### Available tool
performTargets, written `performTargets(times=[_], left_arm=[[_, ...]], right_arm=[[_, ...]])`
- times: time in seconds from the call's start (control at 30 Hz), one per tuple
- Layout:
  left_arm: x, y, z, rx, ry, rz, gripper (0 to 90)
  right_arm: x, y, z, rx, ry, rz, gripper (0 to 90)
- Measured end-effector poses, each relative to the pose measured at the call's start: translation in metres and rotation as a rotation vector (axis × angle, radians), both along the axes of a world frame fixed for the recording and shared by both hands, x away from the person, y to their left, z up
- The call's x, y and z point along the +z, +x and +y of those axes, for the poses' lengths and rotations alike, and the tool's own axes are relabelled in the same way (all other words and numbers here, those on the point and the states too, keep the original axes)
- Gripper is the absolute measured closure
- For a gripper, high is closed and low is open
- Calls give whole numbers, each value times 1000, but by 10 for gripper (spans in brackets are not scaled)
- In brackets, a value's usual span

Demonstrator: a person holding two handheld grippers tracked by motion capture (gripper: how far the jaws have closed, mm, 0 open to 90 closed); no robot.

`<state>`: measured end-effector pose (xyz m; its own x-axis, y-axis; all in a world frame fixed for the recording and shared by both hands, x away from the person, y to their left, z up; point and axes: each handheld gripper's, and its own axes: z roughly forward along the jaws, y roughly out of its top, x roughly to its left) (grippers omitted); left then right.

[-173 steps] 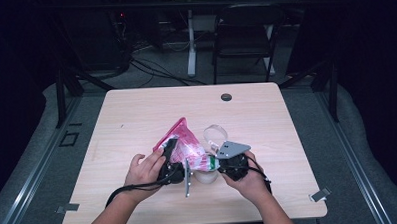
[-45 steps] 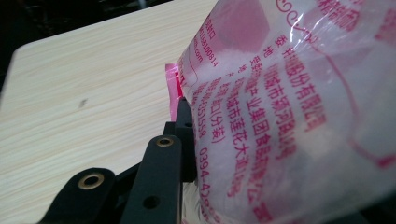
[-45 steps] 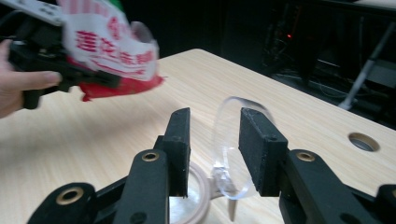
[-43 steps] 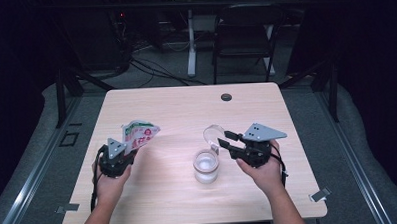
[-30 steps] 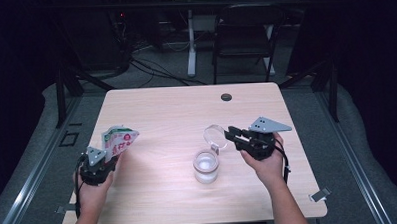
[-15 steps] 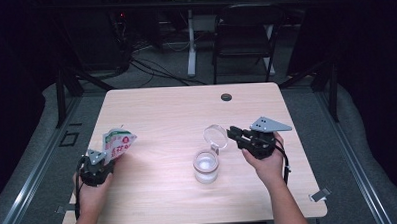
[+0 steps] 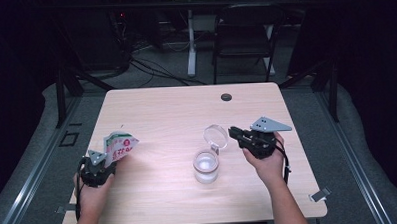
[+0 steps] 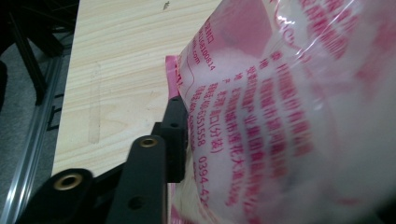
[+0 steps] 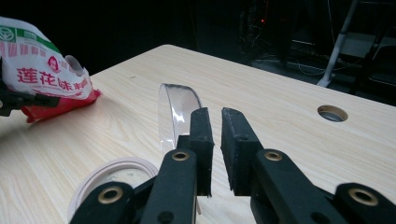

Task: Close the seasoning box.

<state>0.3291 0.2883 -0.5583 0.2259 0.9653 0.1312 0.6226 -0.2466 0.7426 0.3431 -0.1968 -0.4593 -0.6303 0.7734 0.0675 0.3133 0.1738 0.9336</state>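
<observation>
At table's left edge | bag (image 7: 119, 146) upright | mouth up, between left gripper (image 7: 101, 164) fingers (image 8: 175, 135)

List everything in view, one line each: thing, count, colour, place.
packet: one, pink and white, near left table edge, between the left gripper's jaws.
jar: one, clear, mid-table near front.
lid: one, clear, hinged up behind the jar.
table: one, pale wood.
chair: one, dark, beyond the table.
left gripper: one, black, jaws just opening.
right gripper: one, black, beside the lid, jaws just closing, narrow gap.
</observation>
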Motion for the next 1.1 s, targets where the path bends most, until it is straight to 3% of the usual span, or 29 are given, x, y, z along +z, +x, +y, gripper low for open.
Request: performTargets(times=[0.27,0.37,0.47,0.7,0.77,1.1], left_arm=[[6,-6,3,-45,-80,-33,500],[7,-7,4,-64,-97,-45,443],[9,-8,3,-84,-99,-49,388],[21,-18,-8,-166,-100,-125,331],[23,-20,-13,-182,-78,-128,329],[26,-25,-36,-265,-55,-139,330]], right_arm=[[1,0,3,8,-3,1,794],[0,1,4,13,-4,2,731],[0,2,4,10,-1,-4,718],[0,3,5,13,5,-7,713],[0,4,5,12,8,-7,711],[-1,6,5,-2,11,-6,718]])
